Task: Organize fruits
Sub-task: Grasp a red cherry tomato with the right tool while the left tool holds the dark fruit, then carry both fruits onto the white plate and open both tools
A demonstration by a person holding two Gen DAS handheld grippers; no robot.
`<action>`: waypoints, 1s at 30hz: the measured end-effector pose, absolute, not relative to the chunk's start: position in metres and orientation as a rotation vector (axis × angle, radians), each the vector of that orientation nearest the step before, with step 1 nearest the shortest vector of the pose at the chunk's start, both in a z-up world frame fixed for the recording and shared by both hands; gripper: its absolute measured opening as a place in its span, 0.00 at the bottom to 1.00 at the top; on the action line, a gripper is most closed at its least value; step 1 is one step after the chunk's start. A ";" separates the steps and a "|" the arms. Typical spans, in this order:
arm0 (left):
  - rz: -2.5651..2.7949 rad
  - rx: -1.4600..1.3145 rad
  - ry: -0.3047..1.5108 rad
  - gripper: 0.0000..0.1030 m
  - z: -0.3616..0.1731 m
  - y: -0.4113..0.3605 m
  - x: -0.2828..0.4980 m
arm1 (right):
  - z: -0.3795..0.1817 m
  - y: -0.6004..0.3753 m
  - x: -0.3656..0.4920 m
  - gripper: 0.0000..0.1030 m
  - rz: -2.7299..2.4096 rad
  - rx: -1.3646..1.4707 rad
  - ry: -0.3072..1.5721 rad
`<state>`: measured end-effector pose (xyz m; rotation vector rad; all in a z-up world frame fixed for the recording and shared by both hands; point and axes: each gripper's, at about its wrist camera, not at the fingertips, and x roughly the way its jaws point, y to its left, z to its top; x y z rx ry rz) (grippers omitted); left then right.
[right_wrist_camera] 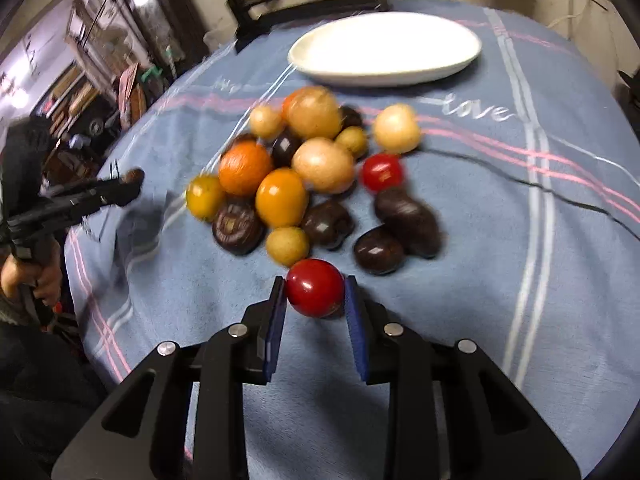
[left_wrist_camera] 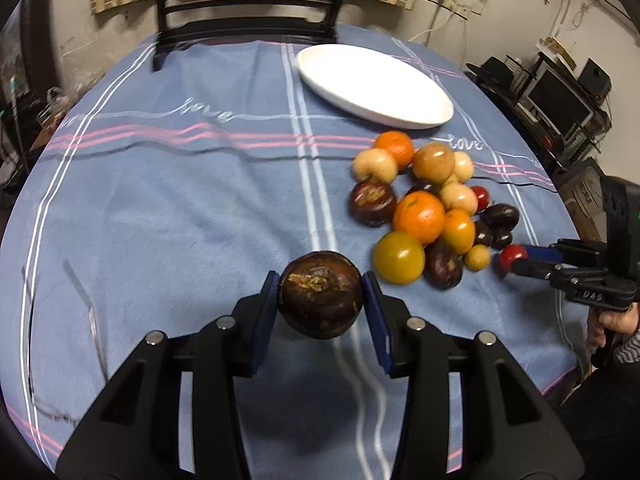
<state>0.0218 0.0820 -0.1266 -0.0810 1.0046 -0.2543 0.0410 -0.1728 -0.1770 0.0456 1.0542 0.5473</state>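
My left gripper is shut on a dark brown round fruit, held above the blue tablecloth. My right gripper is shut on a small red tomato at the near edge of the fruit pile; the same red tomato shows in the left wrist view at the tip of the right gripper. The pile holds oranges, a yellow tomato, pale round fruits and dark brown ones. Beyond the pile lies an empty white oval plate.
A black chair stands at the table's far side. A thin black cable crosses the cloth to the right of the pile. Shelves and boxes crowd the room around the table. A hand holds the left gripper's handle.
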 end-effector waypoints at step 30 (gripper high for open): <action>-0.367 -0.006 1.005 0.50 -0.145 -0.013 0.255 | -0.157 -0.160 0.248 0.62 0.441 0.009 0.899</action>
